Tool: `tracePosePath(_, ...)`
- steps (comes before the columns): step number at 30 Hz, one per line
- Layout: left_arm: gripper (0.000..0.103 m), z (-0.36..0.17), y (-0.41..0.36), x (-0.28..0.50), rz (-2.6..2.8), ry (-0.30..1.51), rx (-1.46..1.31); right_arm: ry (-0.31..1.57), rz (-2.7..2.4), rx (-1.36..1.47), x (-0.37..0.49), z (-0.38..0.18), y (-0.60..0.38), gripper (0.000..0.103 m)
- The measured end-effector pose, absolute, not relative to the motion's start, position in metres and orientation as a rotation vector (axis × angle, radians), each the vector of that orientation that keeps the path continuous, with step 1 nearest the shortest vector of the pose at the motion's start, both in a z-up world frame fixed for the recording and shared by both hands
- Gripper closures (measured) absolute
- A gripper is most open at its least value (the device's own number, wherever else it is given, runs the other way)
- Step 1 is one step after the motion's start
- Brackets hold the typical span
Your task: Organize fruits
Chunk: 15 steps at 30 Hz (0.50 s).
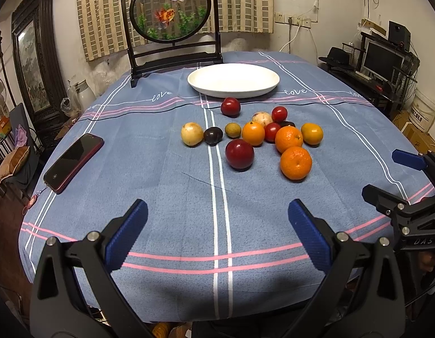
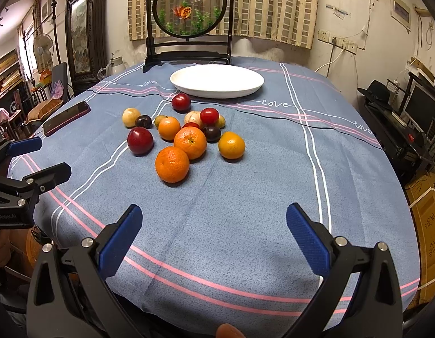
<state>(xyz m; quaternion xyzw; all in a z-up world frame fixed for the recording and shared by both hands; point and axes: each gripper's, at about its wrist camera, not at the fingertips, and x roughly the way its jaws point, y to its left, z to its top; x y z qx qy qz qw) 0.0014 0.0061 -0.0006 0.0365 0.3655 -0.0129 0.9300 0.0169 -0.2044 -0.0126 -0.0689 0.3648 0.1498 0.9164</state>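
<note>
Both the left gripper and right gripper are hovering wide open and empty at the worktop's near edge, facing mid-worktop fruits, likely round, roll-prone, best pinched across their middles, before the empty white plate.

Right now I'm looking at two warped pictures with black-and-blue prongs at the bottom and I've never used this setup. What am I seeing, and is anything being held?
No robot arm here: a person holds a two-finger gripper in each hand, with a wide-angle camera on each looking forward along its fingers. That lens bends the picture. One view comes from the left gripper, the other from the right gripper. Each also shows at the edge of the other's view. Both are open and hold nothing. Ahead, on a blue tablecloth, lies a loose cluster of fruit: oranges such as the nearest orange, red fruit like the big red one, and some pale and dark ones. Behind them sits a white plate with nothing on it. A phone lies to the left.
</note>
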Motion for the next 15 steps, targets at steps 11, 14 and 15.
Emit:
tracePosePath(11, 0.002, -0.0015, 0.0059, 0.001, -0.025, 0.749, 0.072, 0.752, 0.308, -0.145, 0.0186, -0.0154, -0.2011, 0.001)
tracePosePath(14, 0.002, -0.0028, 0.0065, 0.0001, -0.024, 0.75, 0.073, 0.751, 0.309, -0.146, 0.0187, -0.0159, -0.2008, 0.001)
tracePosePath(15, 0.002, -0.0027, 0.0066, 0.0002, -0.024, 0.75, 0.073, 0.752, 0.309, -0.146, 0.0185, -0.0153, -0.2011, 0.001)
